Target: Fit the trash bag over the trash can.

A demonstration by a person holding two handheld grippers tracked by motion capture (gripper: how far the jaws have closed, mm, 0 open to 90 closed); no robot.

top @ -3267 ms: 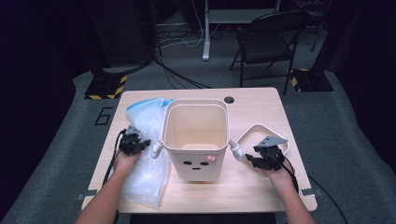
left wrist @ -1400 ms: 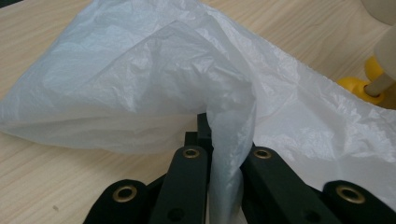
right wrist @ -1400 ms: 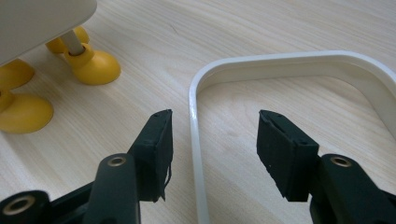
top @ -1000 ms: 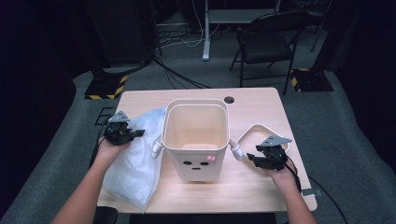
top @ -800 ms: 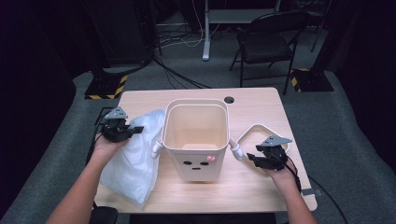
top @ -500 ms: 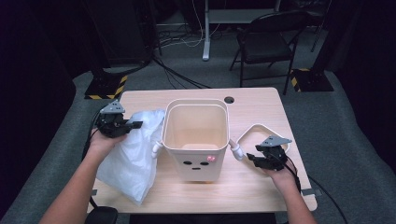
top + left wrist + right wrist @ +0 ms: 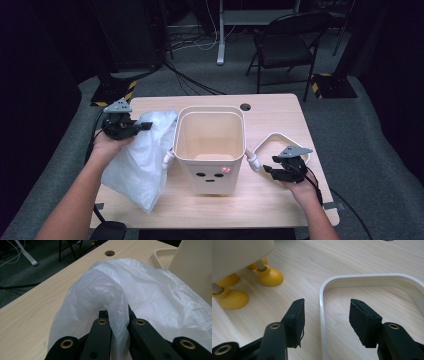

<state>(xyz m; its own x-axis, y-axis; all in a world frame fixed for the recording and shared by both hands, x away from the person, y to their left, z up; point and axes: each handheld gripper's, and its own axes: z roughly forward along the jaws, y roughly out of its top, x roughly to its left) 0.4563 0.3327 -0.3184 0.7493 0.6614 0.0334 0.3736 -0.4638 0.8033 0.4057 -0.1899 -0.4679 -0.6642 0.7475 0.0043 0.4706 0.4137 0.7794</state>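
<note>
Left gripper [image 7: 131, 126] has lifted since the earlier high-view frames: the white plastic bag [image 7: 136, 160] lay flat on the table [image 7: 280, 210] beside the bin, and now it hangs from my jaws, pulled up and toward 10 o'clock of the bin [image 7: 209, 145]. In the left gripper view the left gripper [image 7: 117, 322] is closed down hard on a gathered fold of the bag [image 7: 140, 290], film bunched between the two black jaws and billowing over them. Bag's lower corner trails to the table edge at about 7 o'clock of the bin; its upper edge sits just beside the bin's left rim, possibly touching.

Meaning for the job, as I read it: the liner is now off the table and free to be shaken open, then brought over the bin mouth. Not yet opened; the mouth of the bag isn't visible as an opening.

Right gripper [image 7: 279, 171] hasn't shifted across the frames. It rests at 3 o'clock of the bin, jaws spread wide, holding nothing. In the right gripper view the right gripper [image 7: 325, 312] straddles the white rim ring [image 7: 367, 280] lying flat on the table, one jaw either side of its left edge, not pinching. Bin's yellow feet [image 7: 268, 276] at 10 o'clock in that view
</note>
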